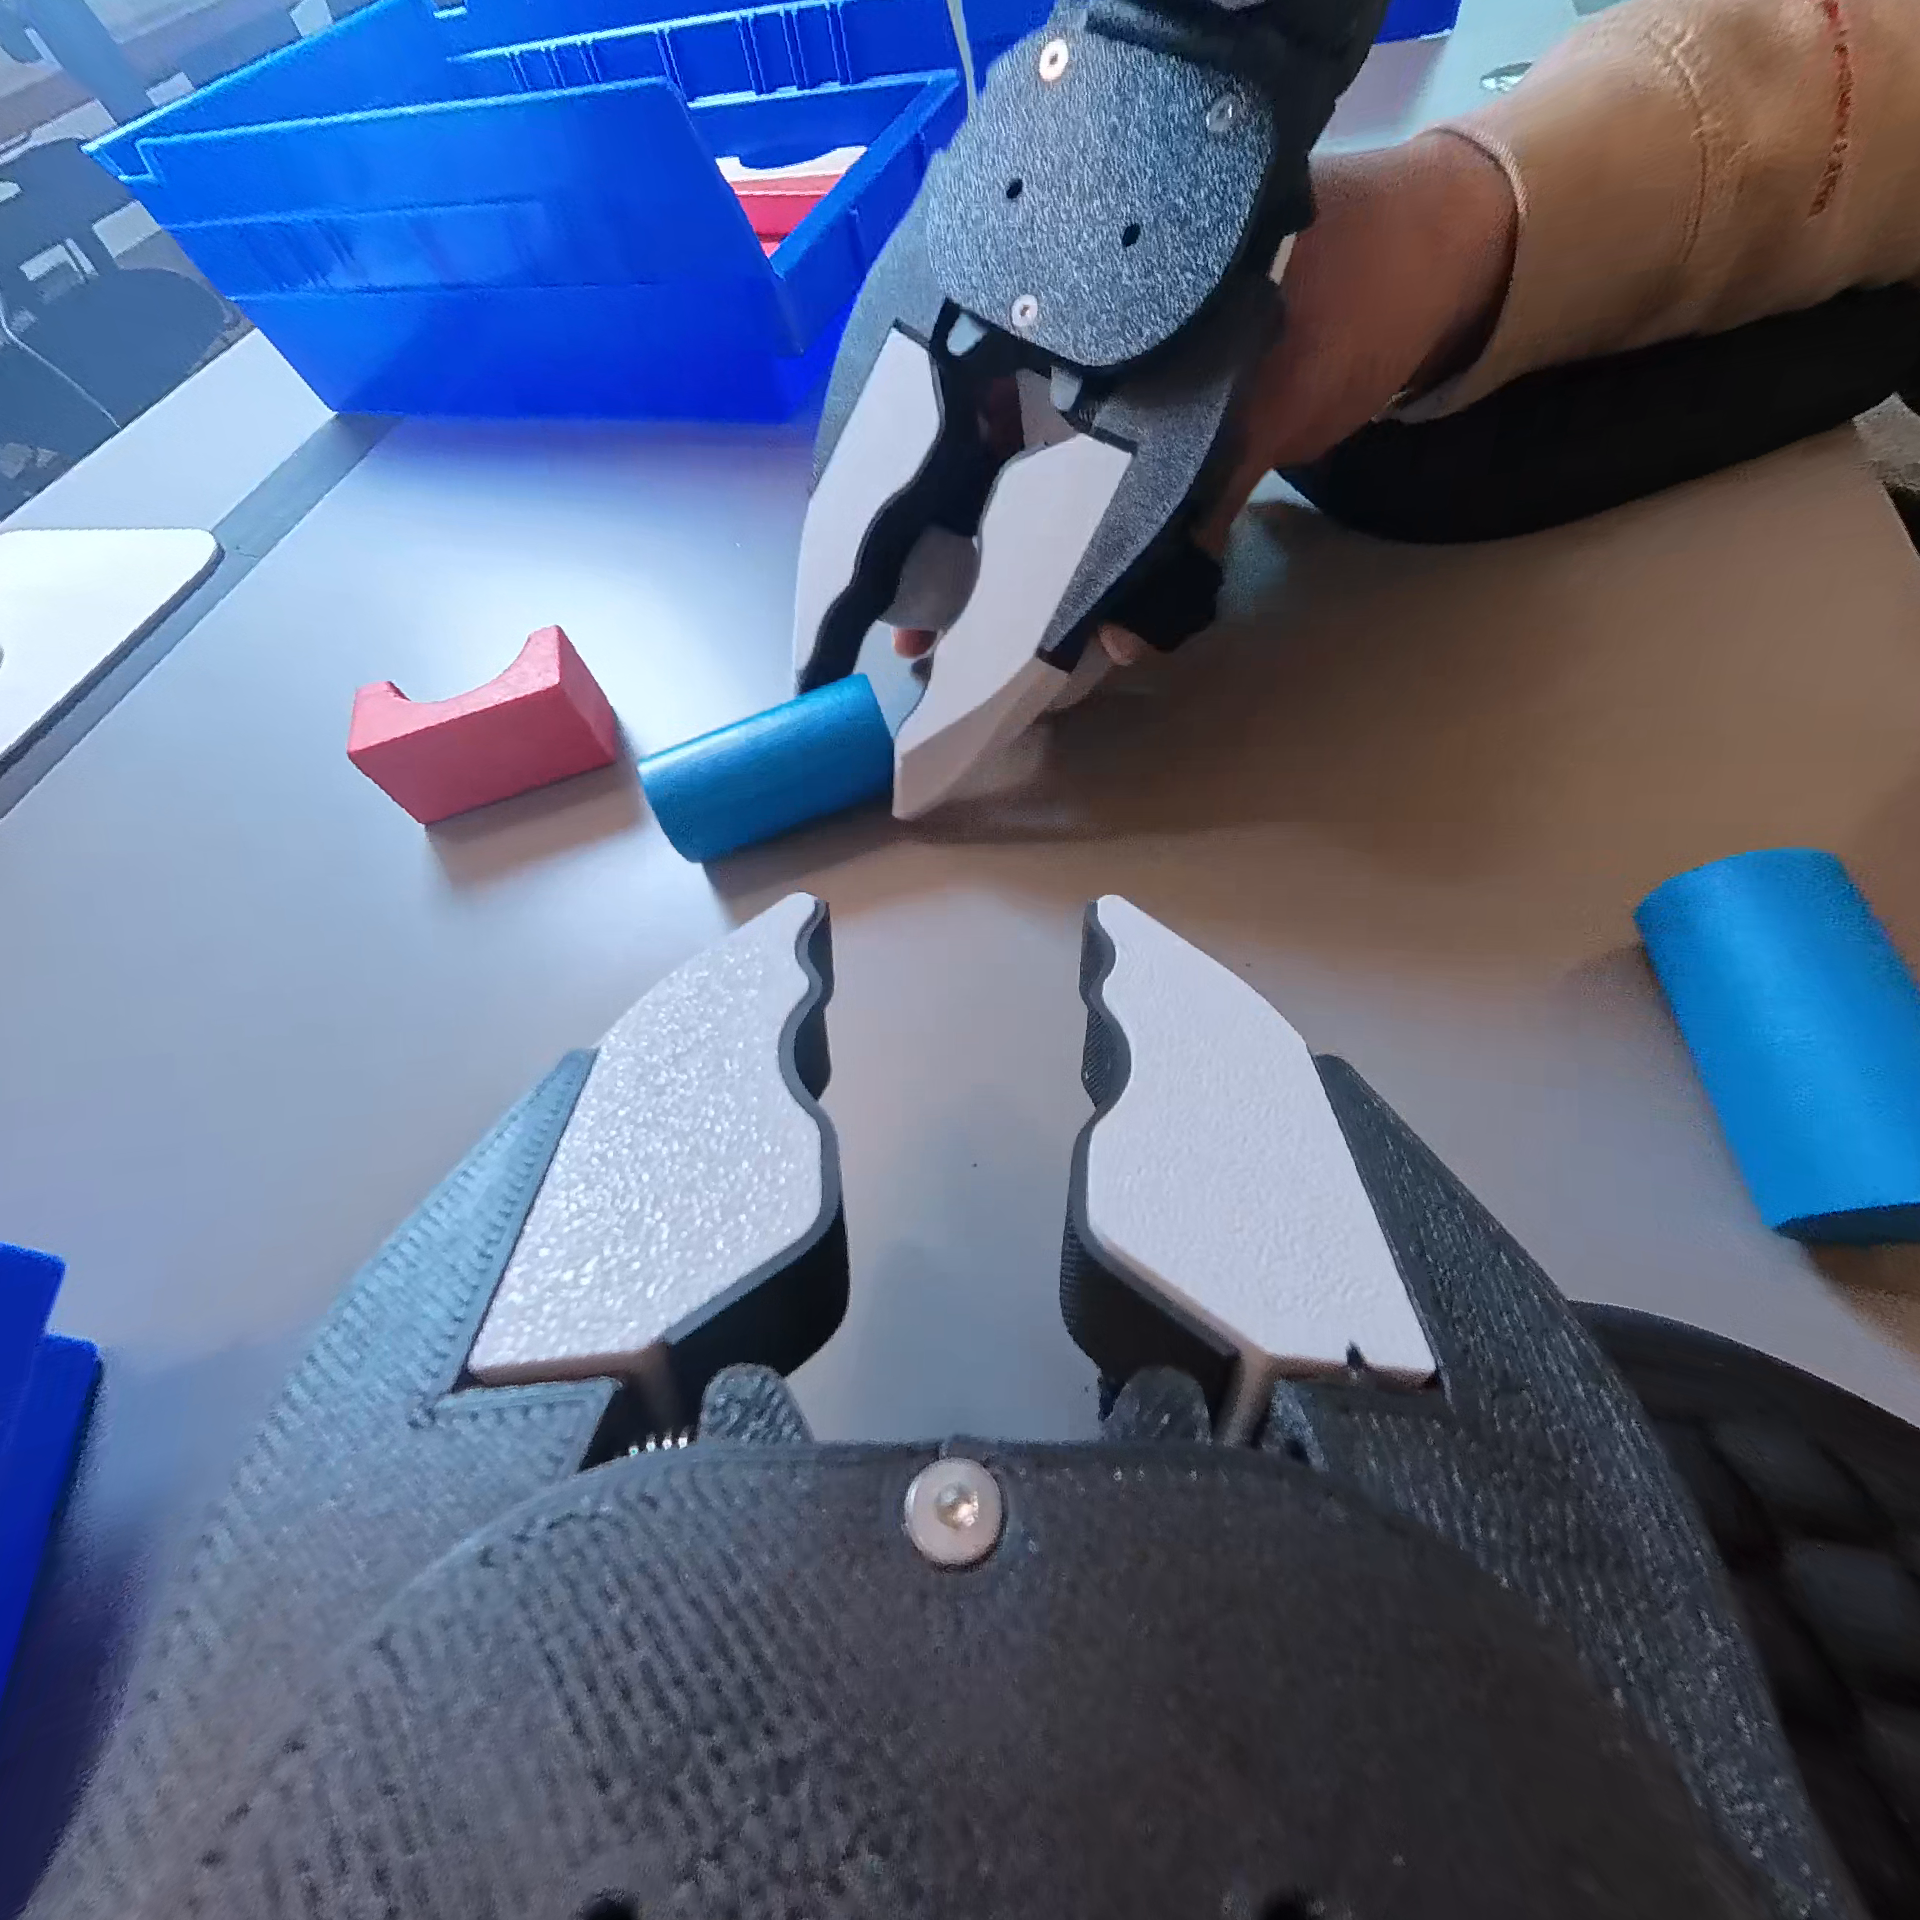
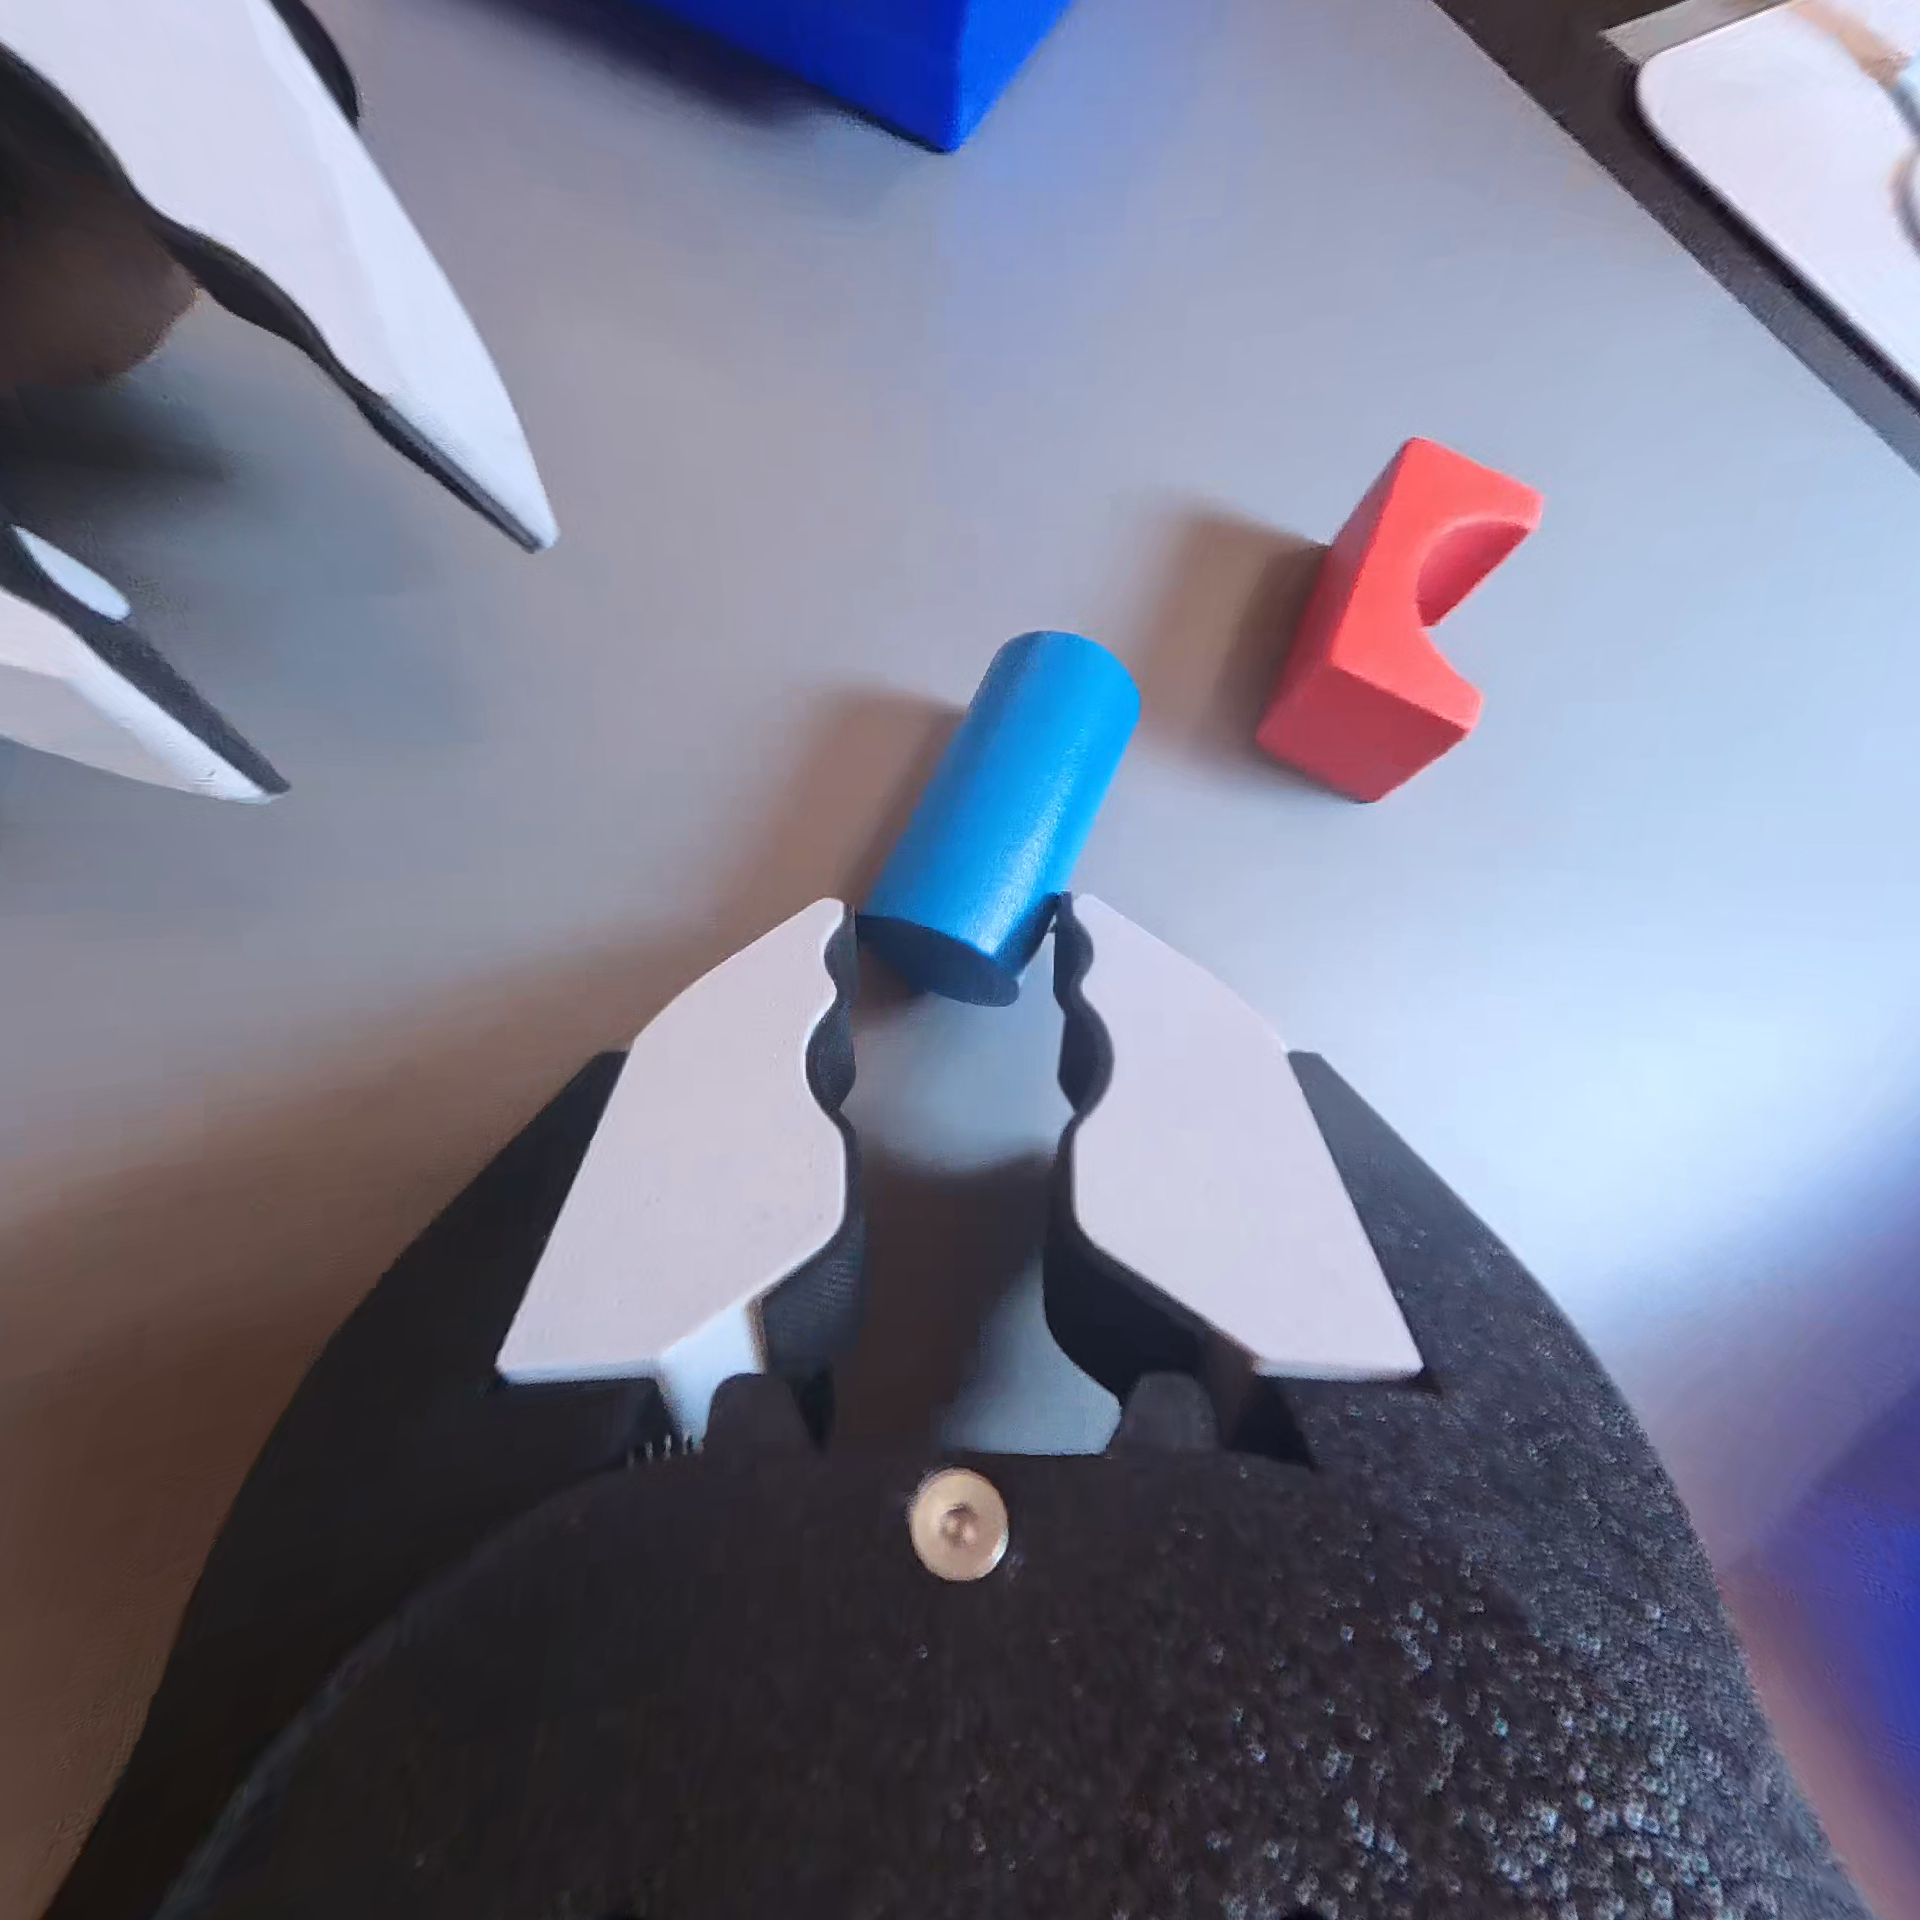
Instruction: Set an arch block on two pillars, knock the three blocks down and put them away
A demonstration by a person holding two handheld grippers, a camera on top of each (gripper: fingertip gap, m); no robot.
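Observation:
A red arch block (image 1: pixel 483 722) (image 2: pixel 1392 634) lies on the grey table with its notch facing up. A blue cylinder pillar (image 1: pixel 769 769) (image 2: pixel 1003 800) lies on its side next to it. My right gripper (image 2: pixel 956 912) (image 1: pixel 862 743) has its tips closed on the near end of this cylinder, which rests on the table. A second blue pillar (image 1: pixel 1787 1039) lies on its side at the right. My left gripper (image 1: pixel 956 920) (image 2: pixel 405 665) is open and empty, just above the table, short of the first pillar.
A blue storage bin (image 1: pixel 468 260) (image 2: pixel 883 62) stands behind the blocks with a red block (image 1: pixel 774 203) inside. A white board (image 1: pixel 83 613) (image 2: pixel 1787 156) lies beside it. A person's hand (image 1: pixel 1455 260) holds the right gripper. Another blue object (image 1: pixel 31 1403) is at my near left. The tips of one gripper are about 9 cm away from the tips of the other. The red arch block (image 2: pixel 1392 634) is closer to my right gripper, around 8 cm from its tips; the left tips are 15 cm off. The left camera catches it too, in the left wrist view (image 1: pixel 509 680).

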